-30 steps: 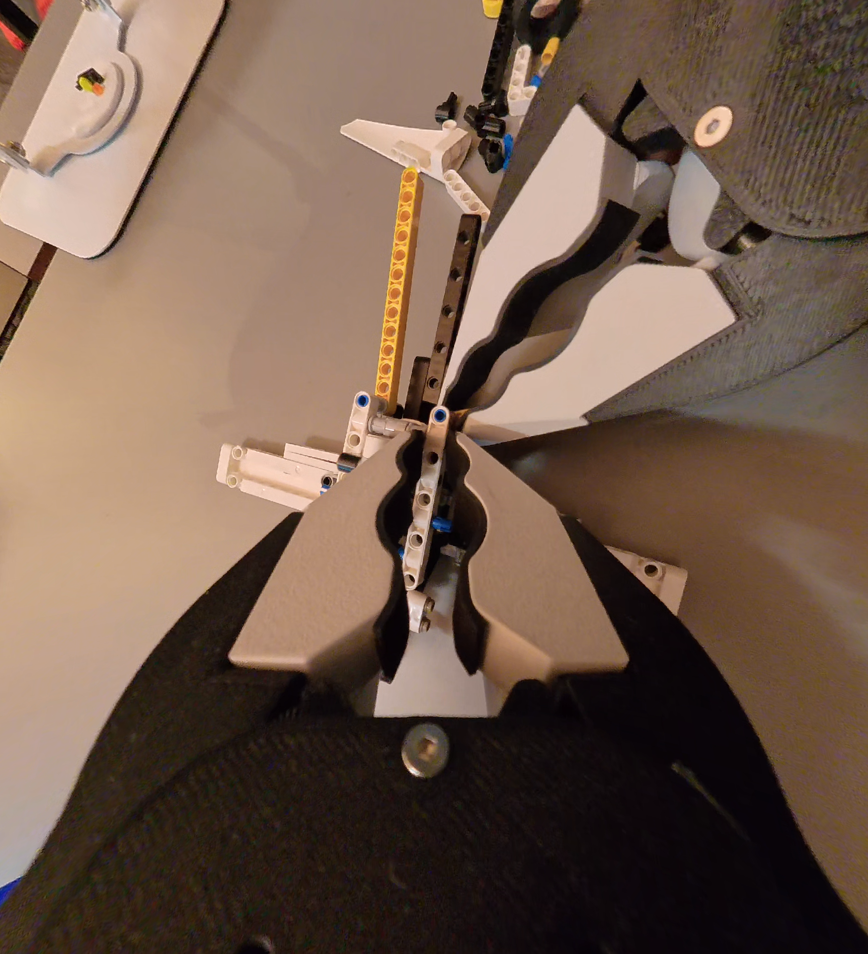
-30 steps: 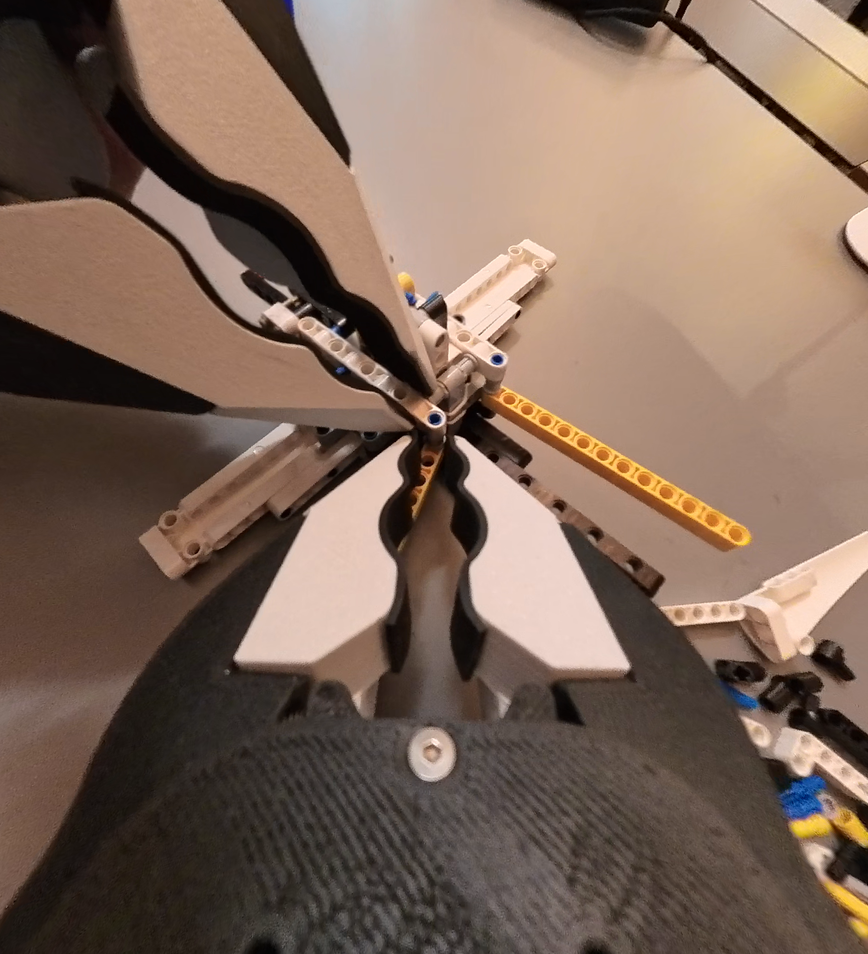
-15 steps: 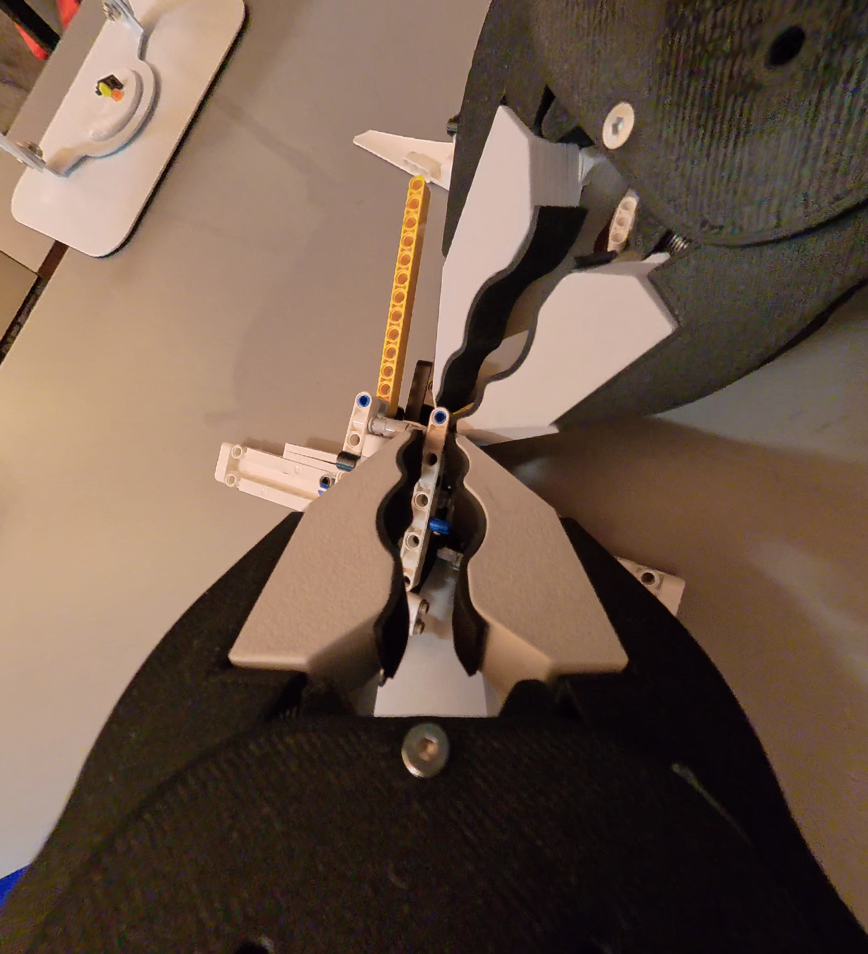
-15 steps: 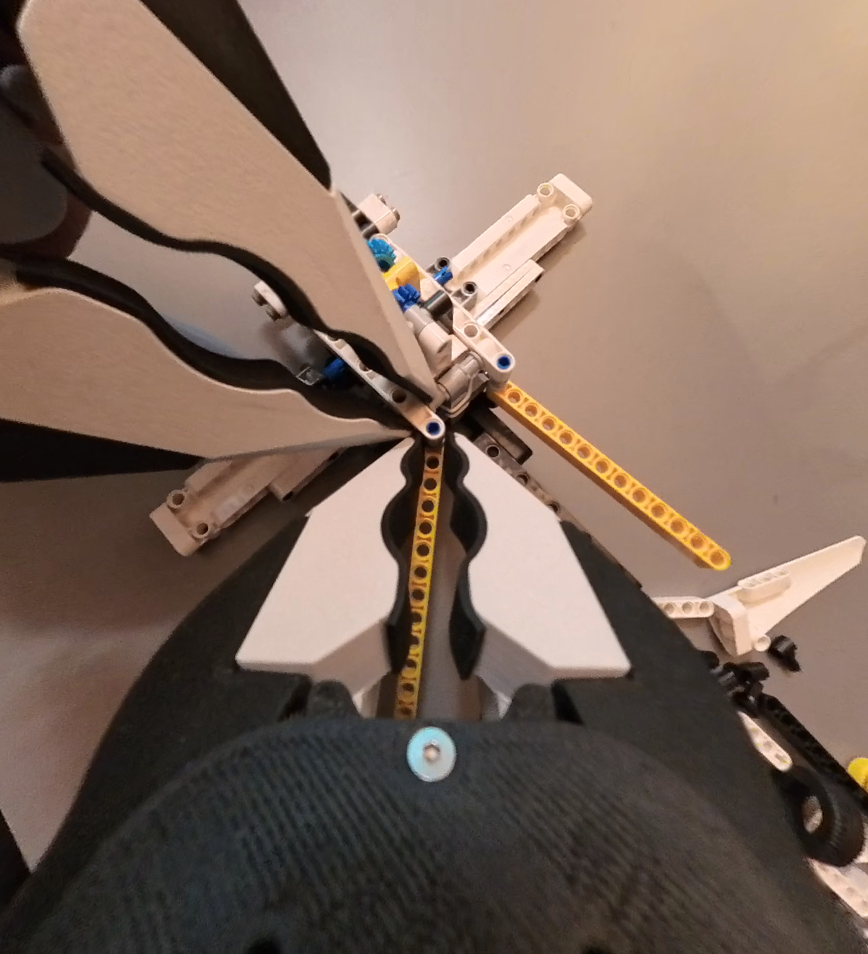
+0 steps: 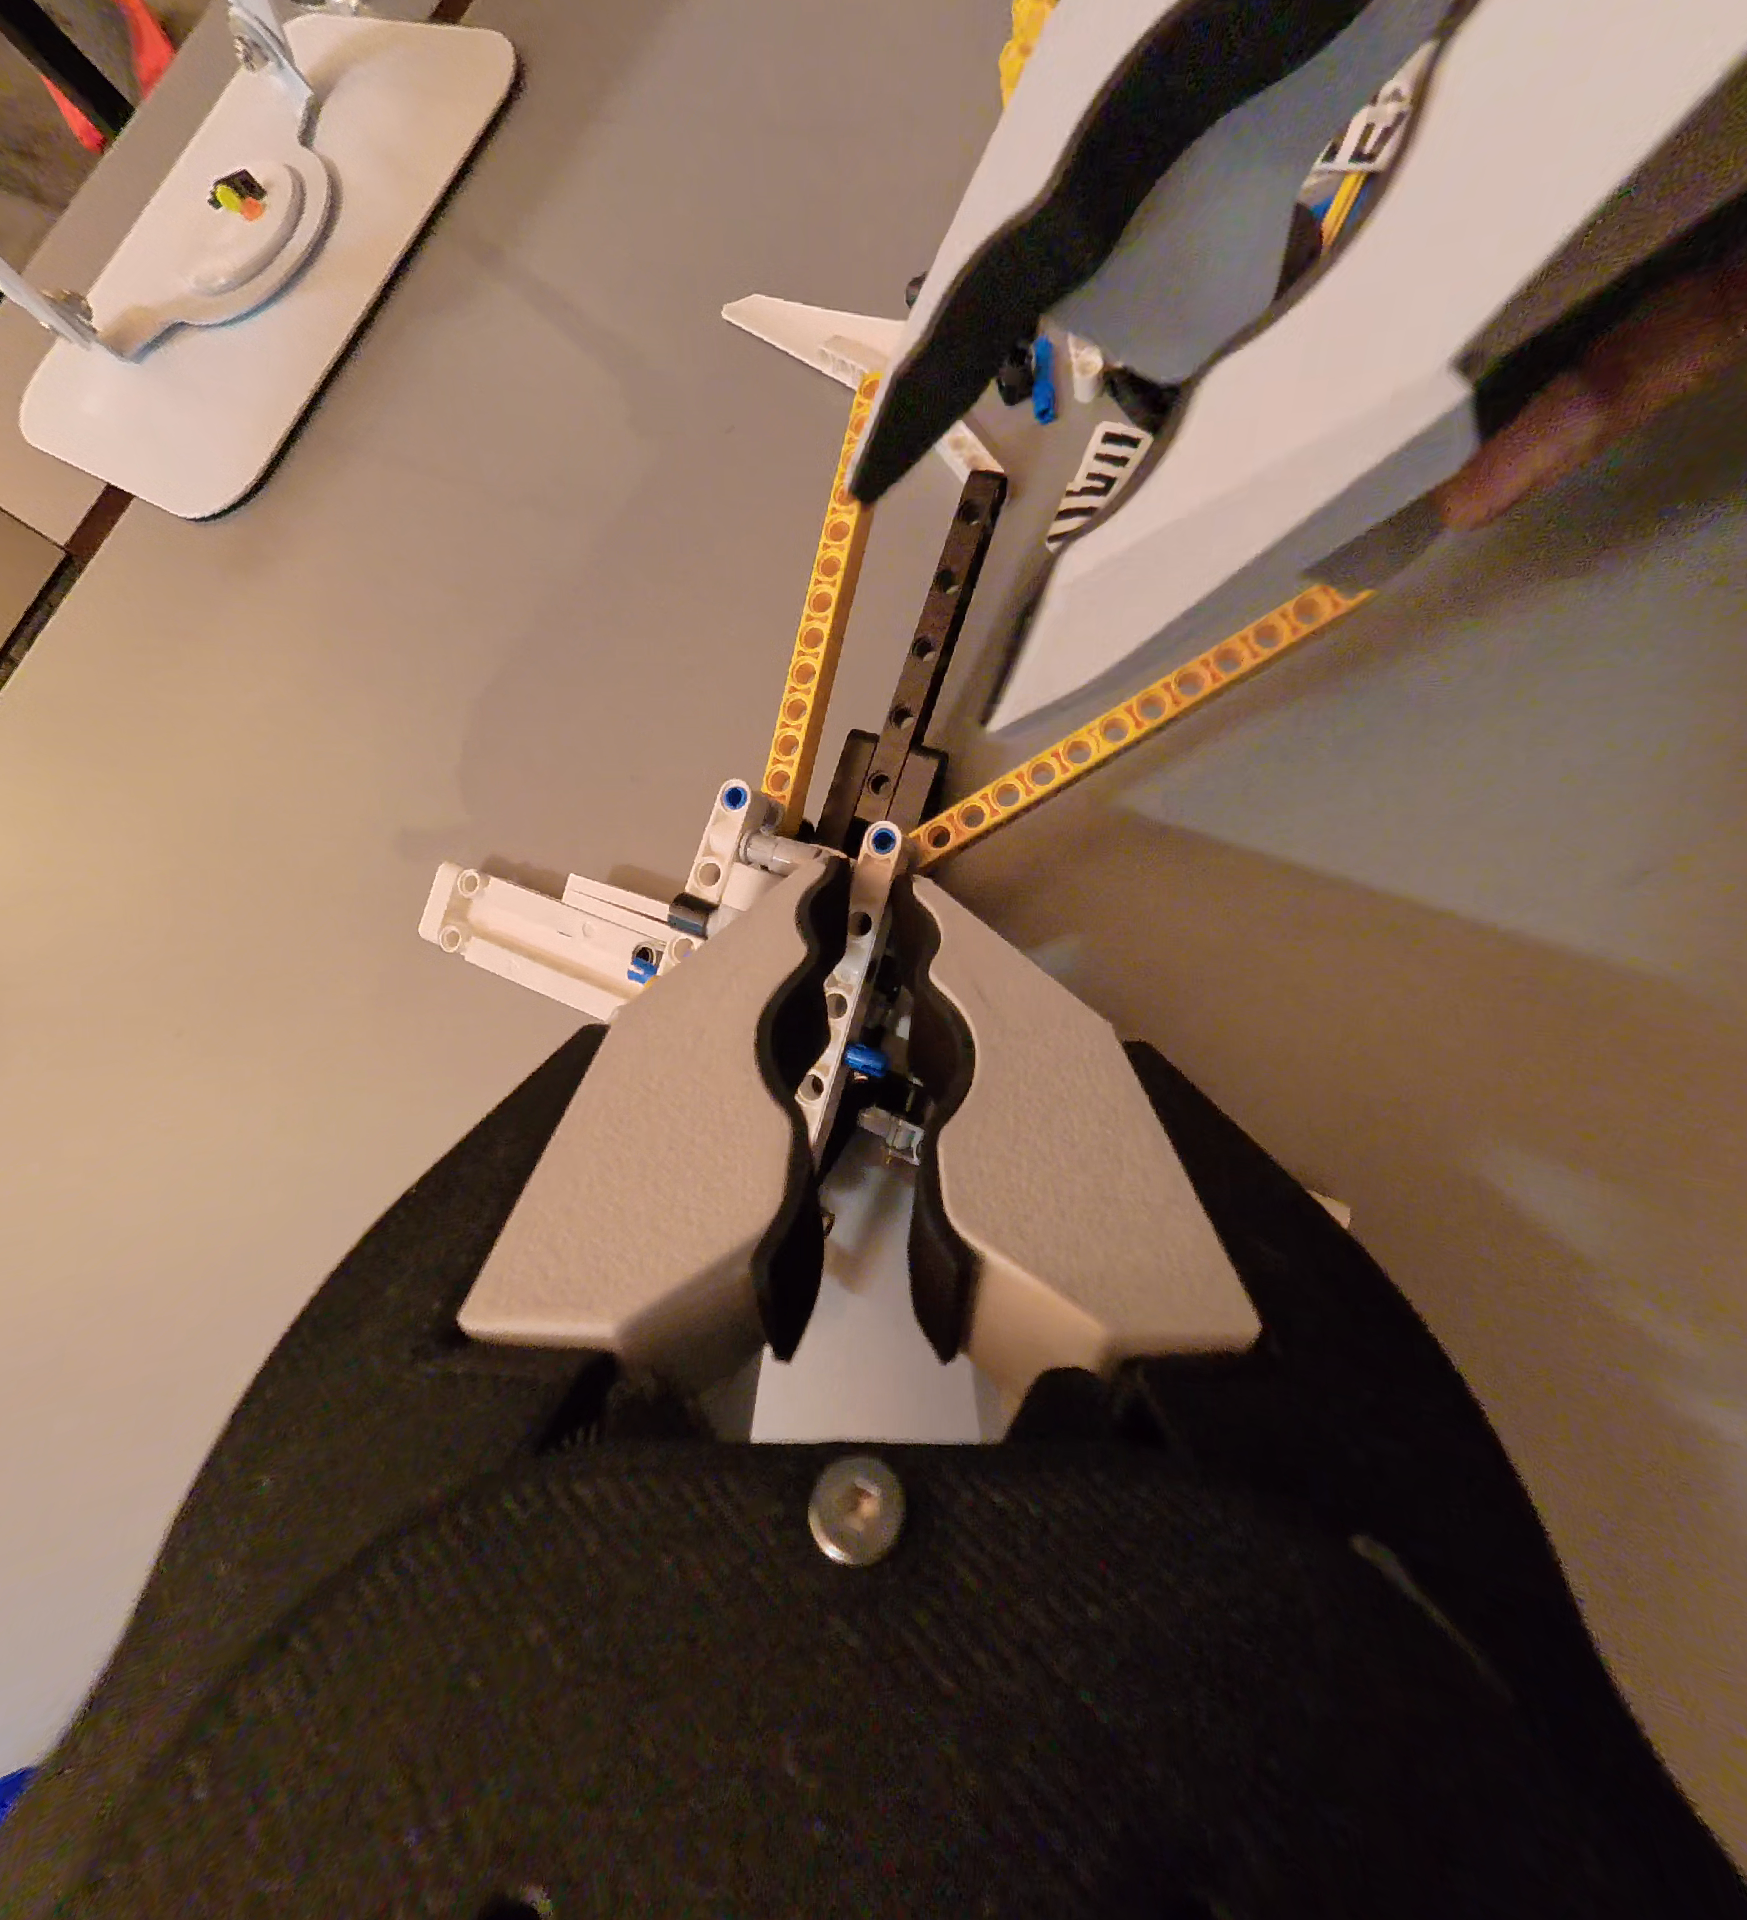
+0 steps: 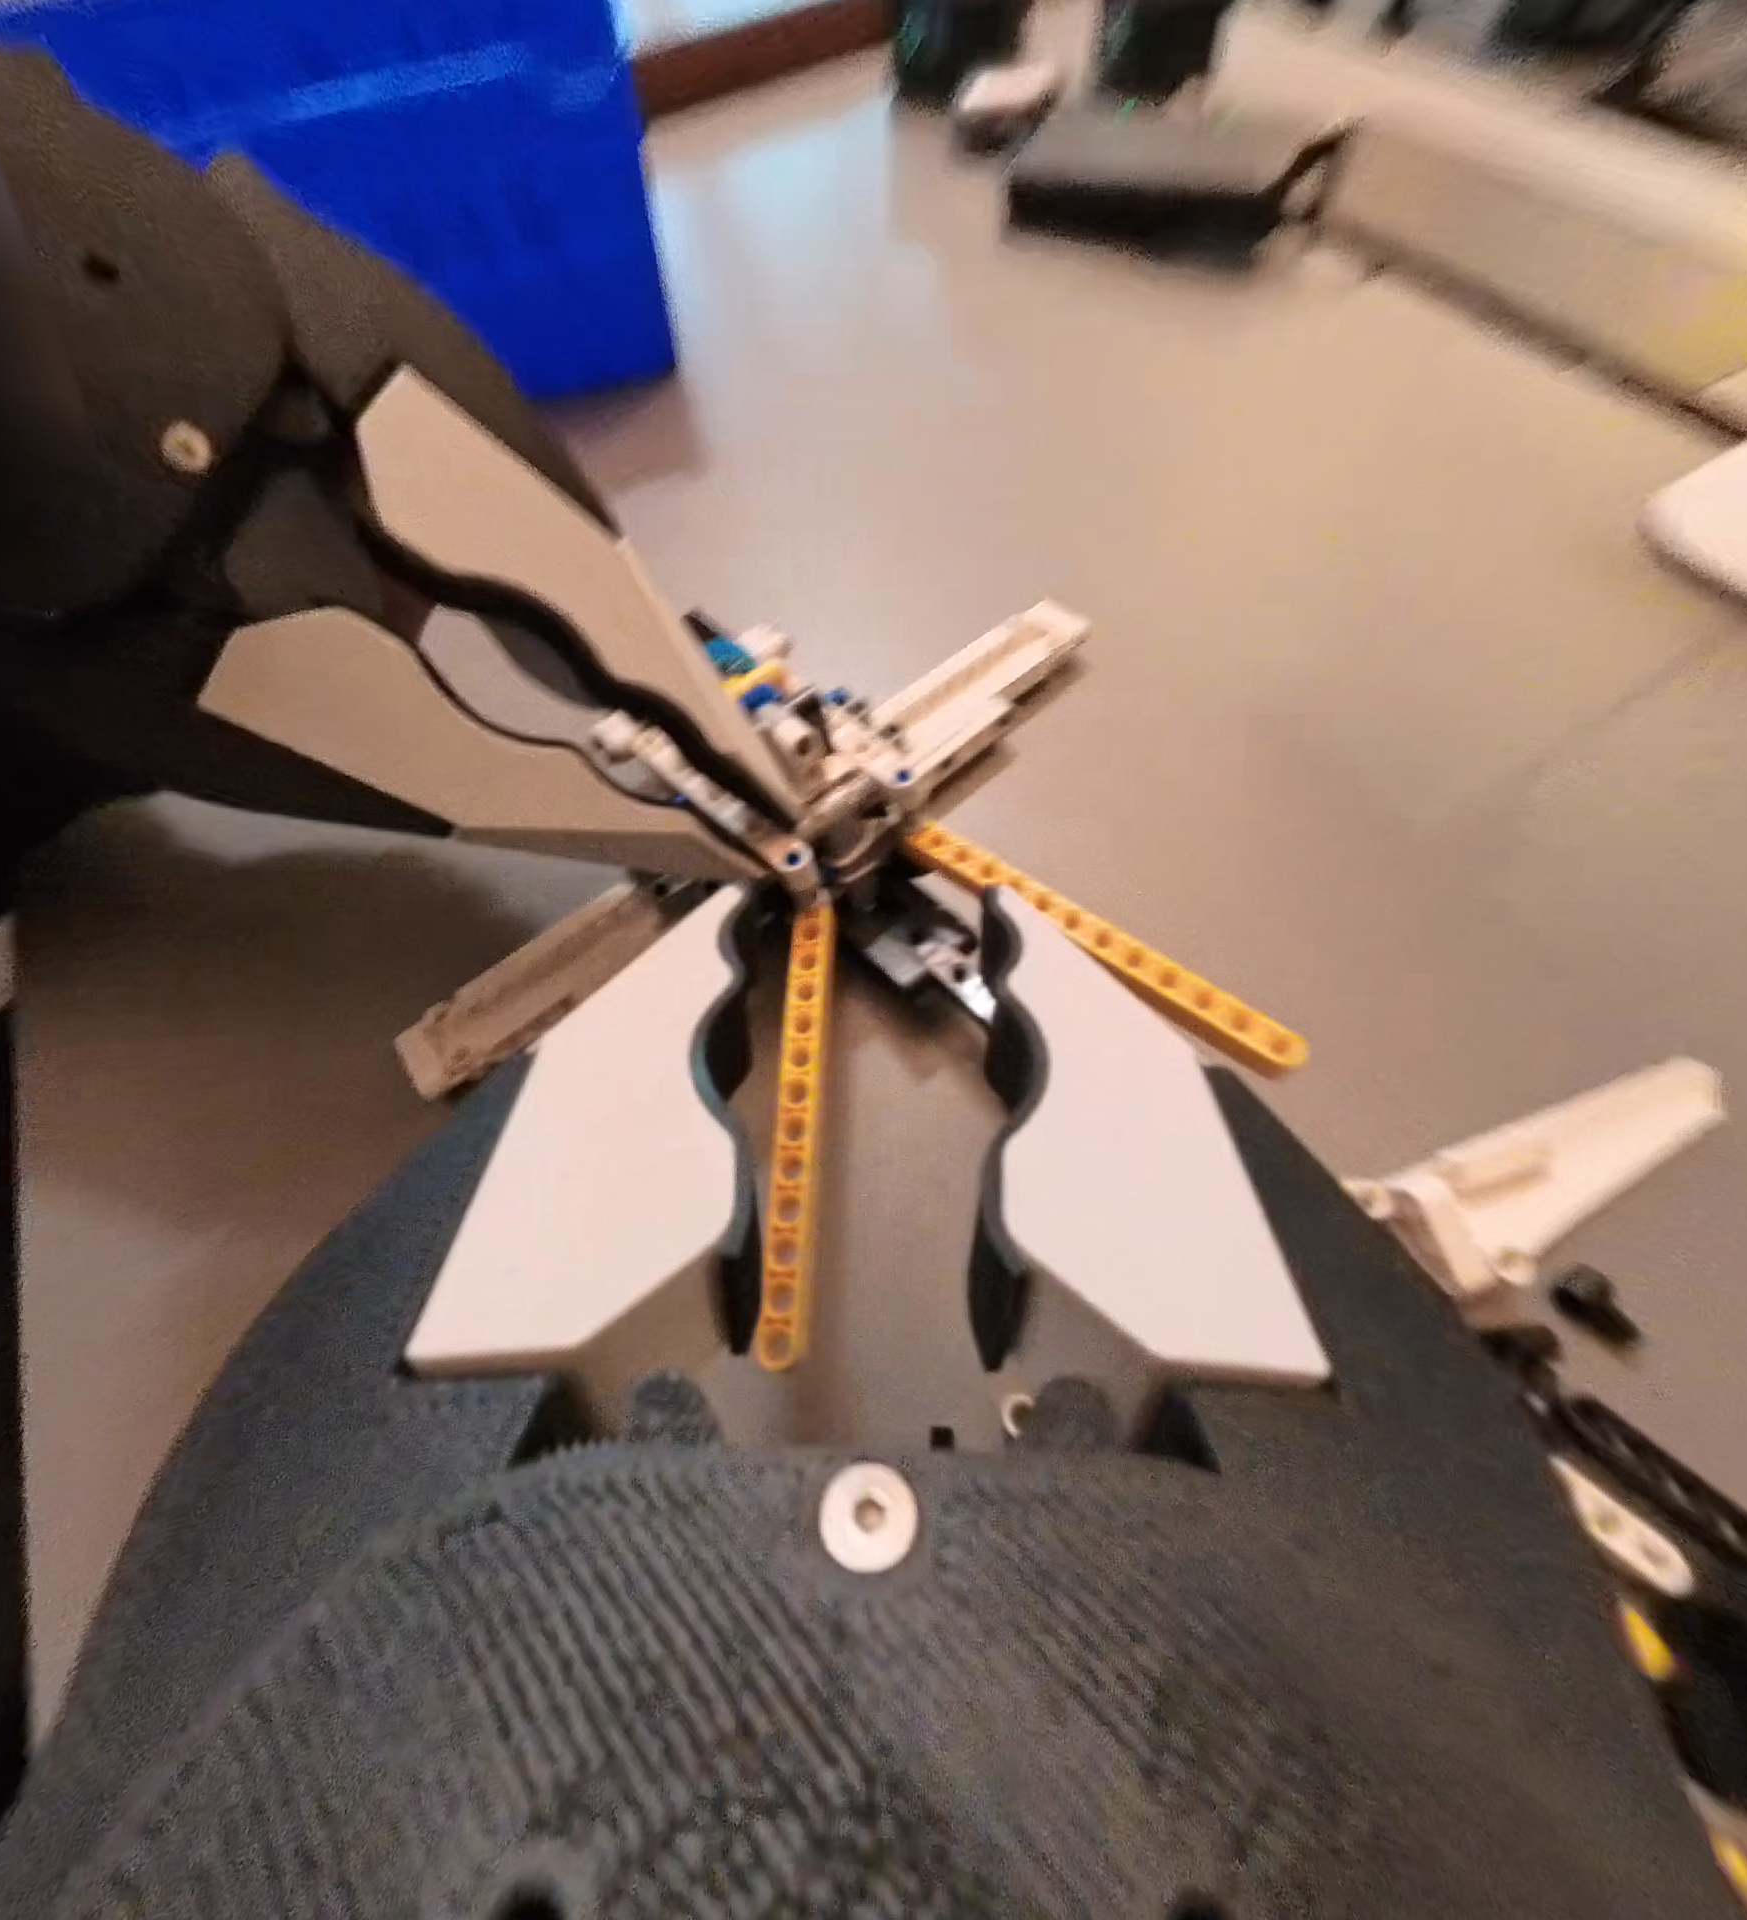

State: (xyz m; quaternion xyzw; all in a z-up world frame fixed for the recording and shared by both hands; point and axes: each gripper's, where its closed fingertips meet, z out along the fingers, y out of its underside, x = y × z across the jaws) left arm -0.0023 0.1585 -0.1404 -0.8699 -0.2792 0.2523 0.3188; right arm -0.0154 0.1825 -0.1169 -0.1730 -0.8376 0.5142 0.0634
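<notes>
My left gripper is shut on a white holed beam of a brick model that rests on the grey table. The model has white panels, a black beam and a yellow beam sticking out. A second long yellow beam runs from the model's hub back between my right gripper's fingers. The right gripper's jaws stand wide apart and do not press on this beam, so it is open. In the right wrist view the left gripper grips the hub from the left.
A white wing piece lies right of the model, with a heap of loose small parts beyond it. A blue bin stands at the back left. A white stand base sits at the table's far left edge. The grippers are tip to tip, or close to it.
My right gripper's jaws opened and let go of the long yellow beam, which stays joined to the model. The right gripper drew back. The left gripper kept its hold.
</notes>
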